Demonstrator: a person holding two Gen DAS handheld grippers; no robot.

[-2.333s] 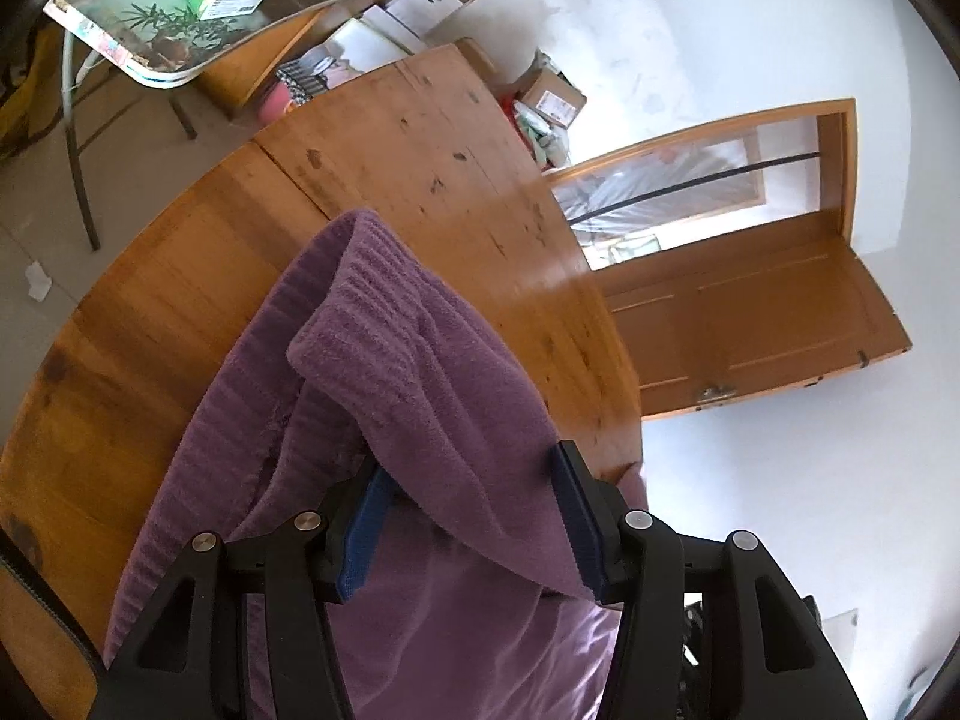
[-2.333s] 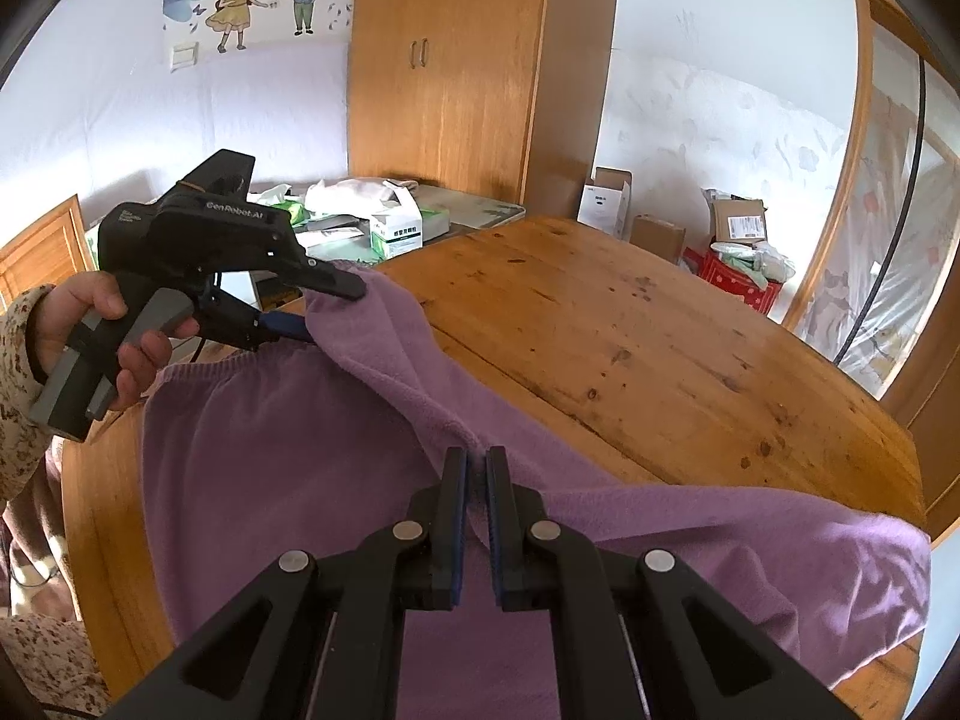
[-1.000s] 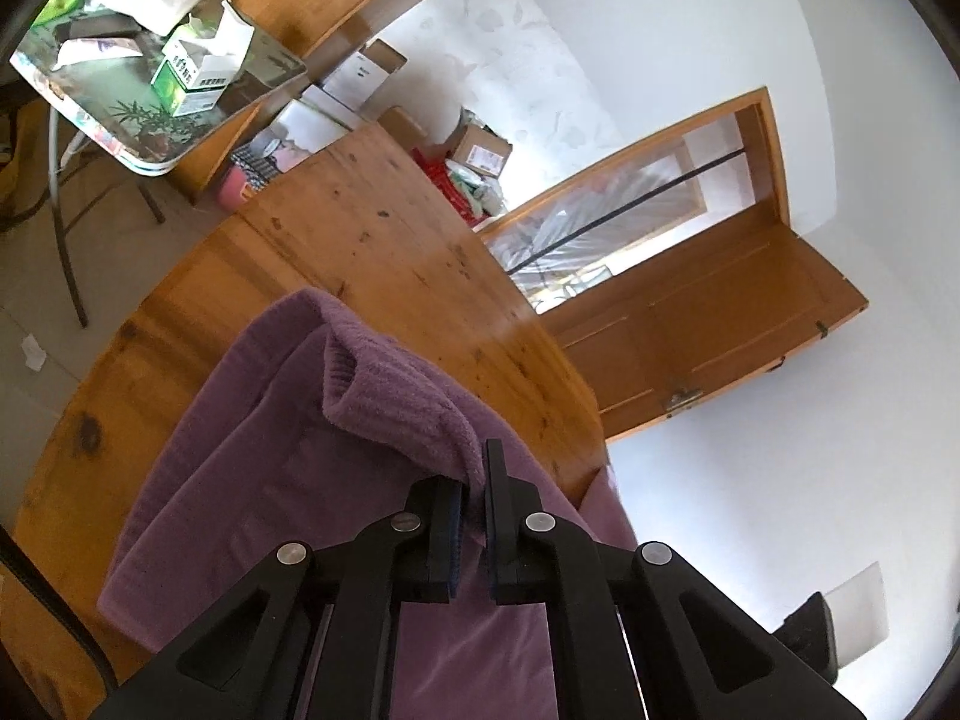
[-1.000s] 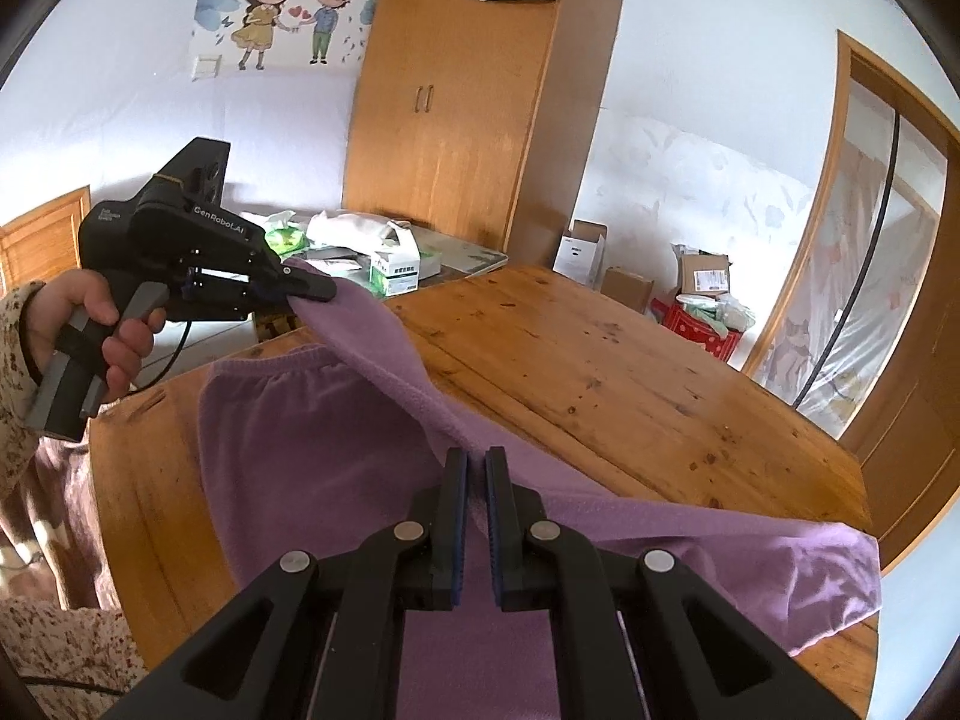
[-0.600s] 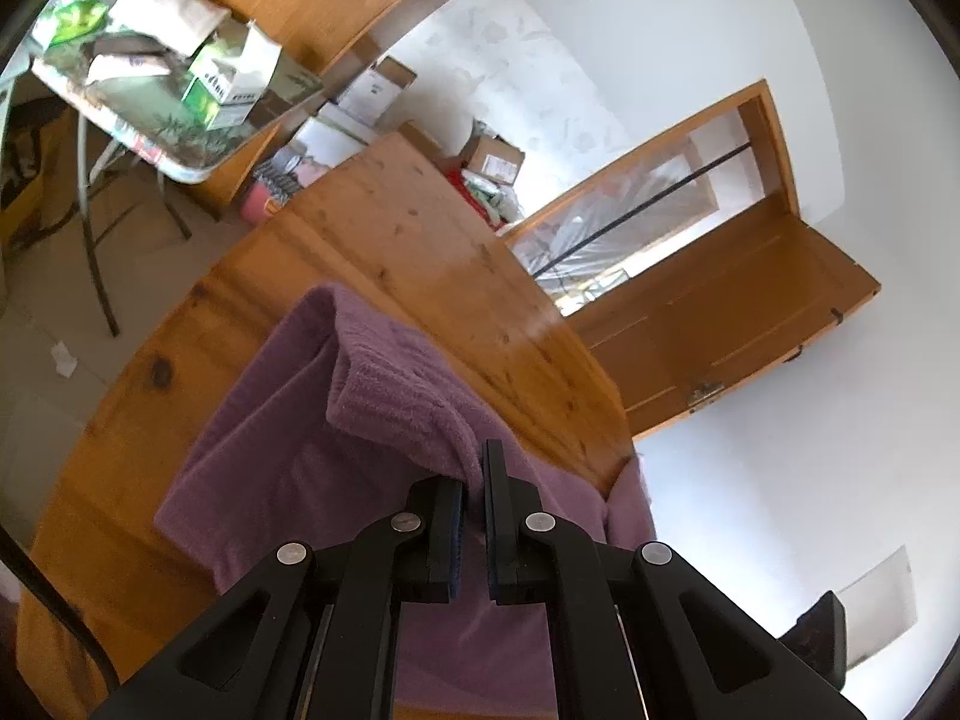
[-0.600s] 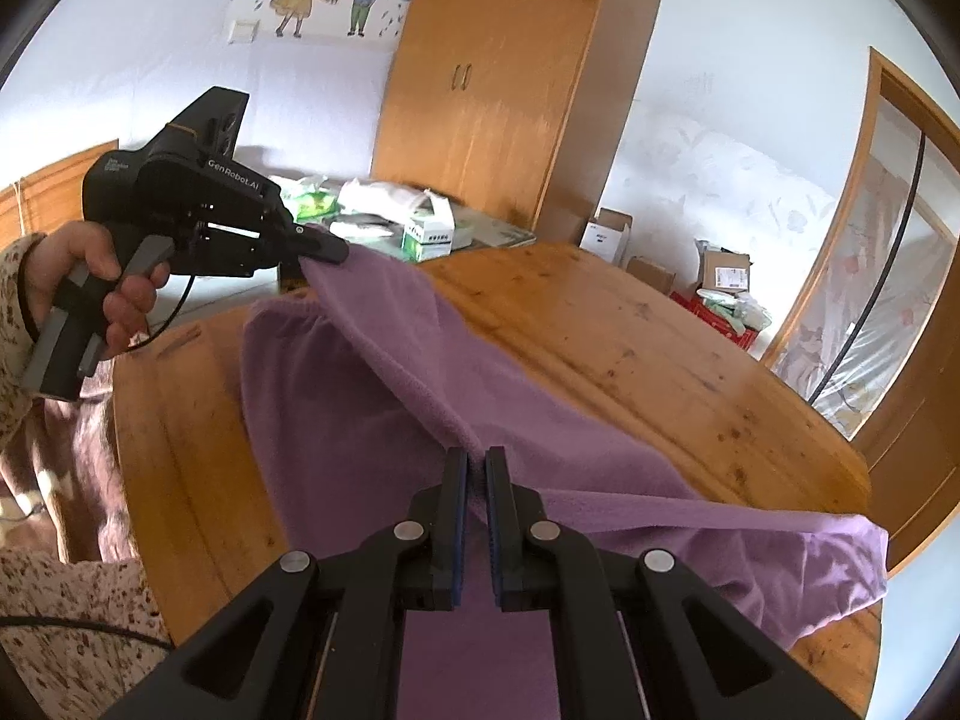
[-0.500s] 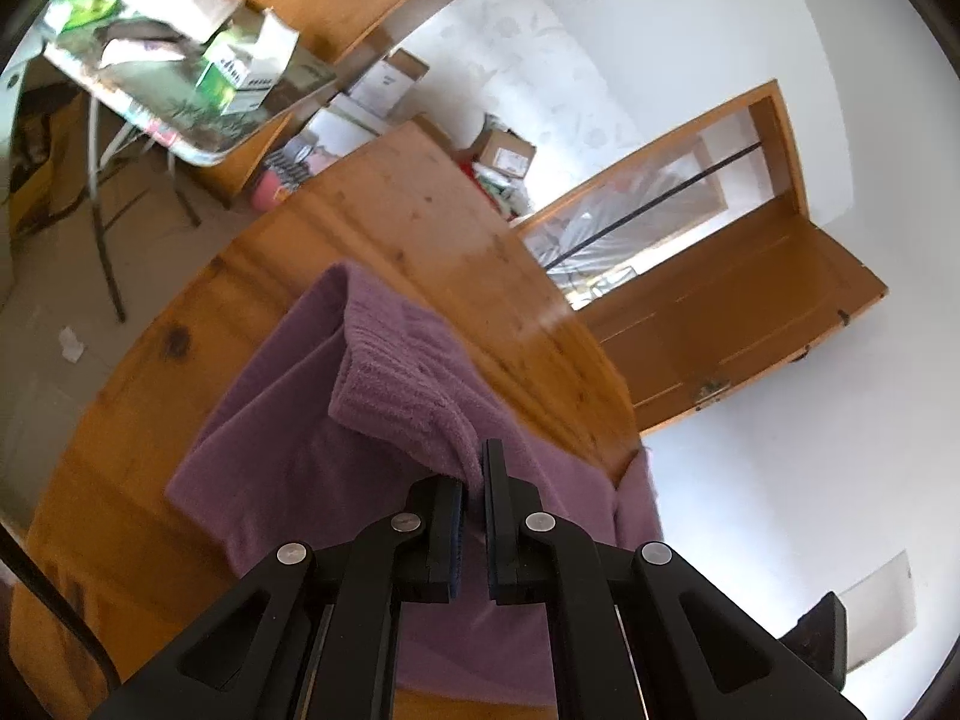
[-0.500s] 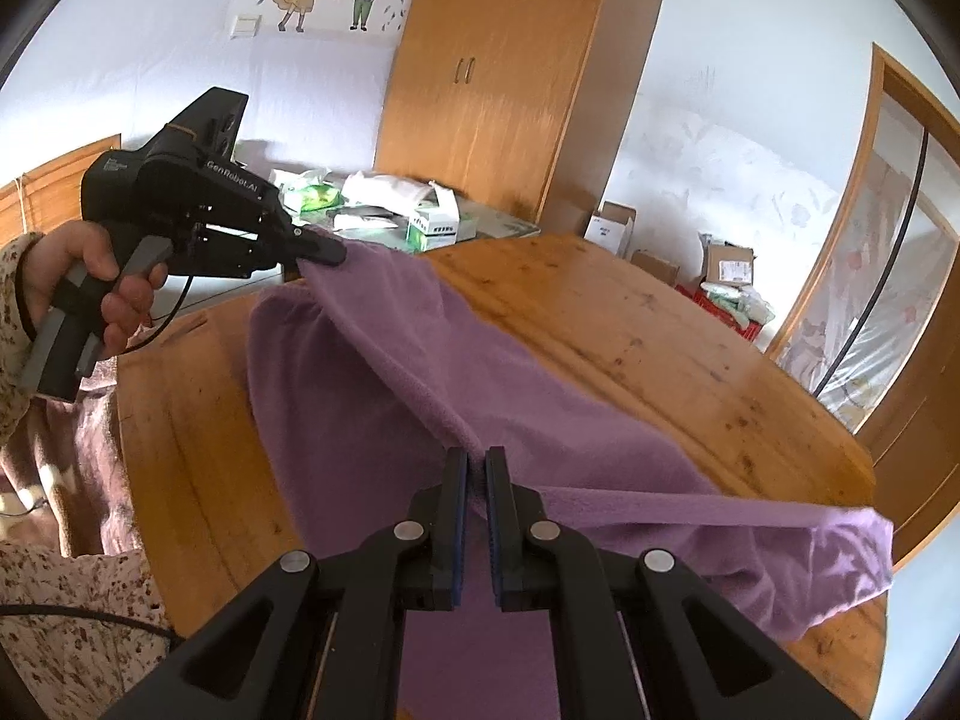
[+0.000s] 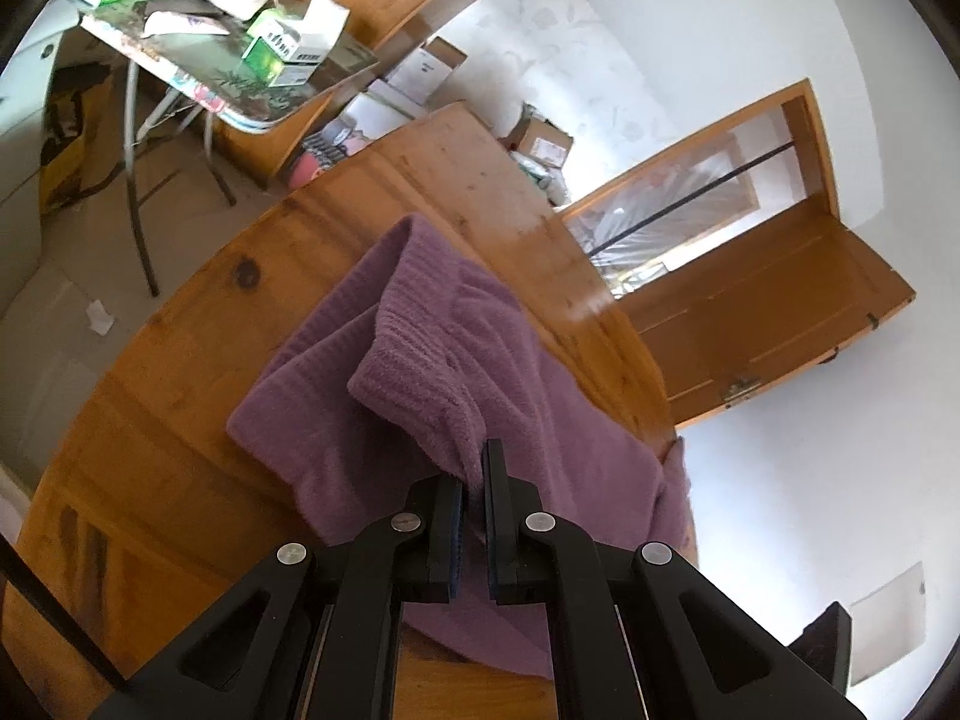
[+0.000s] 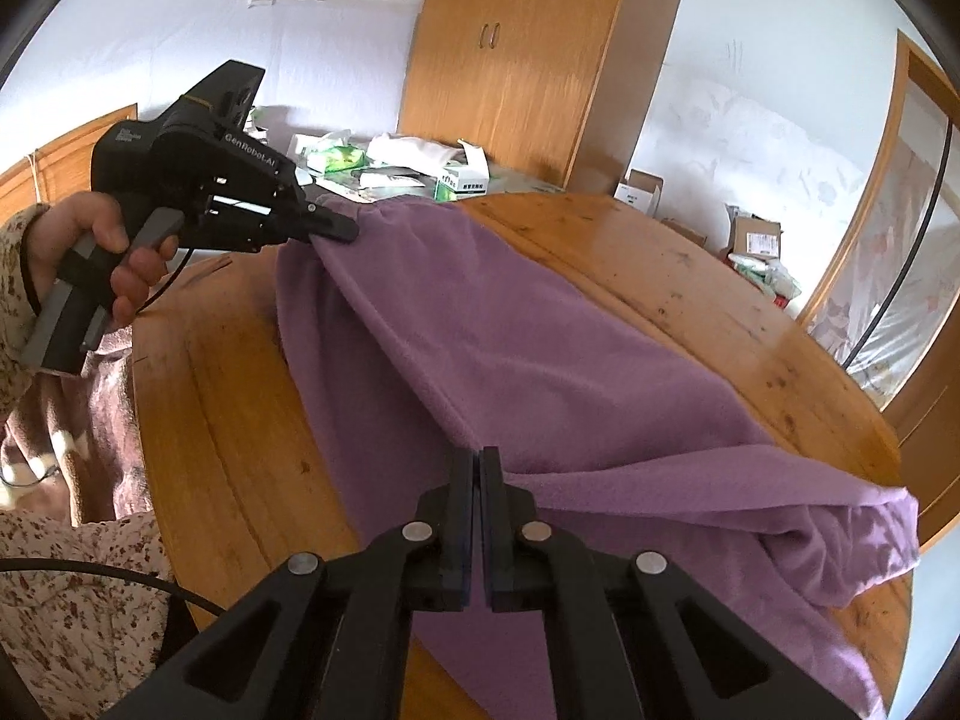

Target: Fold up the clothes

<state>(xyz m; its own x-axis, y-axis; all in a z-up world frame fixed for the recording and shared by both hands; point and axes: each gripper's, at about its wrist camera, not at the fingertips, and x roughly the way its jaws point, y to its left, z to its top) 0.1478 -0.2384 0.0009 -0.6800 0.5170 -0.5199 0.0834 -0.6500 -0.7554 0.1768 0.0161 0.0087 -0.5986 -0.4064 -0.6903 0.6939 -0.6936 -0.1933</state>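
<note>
**Both claws clamped on the purple garment, fold edge lifted**

Nearest me, the right claw point(image 10: 478, 468) is pinched tight on the folded edge of the purple fleece garment point(image 10: 540, 360). My left claw point(image 9: 473, 474) is likewise closed on a ribbed corner of it; from the right wrist view I see the left hand point(image 10: 114, 264) gripping its handle. The garment's raised edge runs taut between the two claws; the rest lies on the round wooden worktop point(image 10: 690, 276). Beyond: cluttered side table point(image 9: 198, 78), wooden wardrobe point(image 10: 528, 60).
</note>
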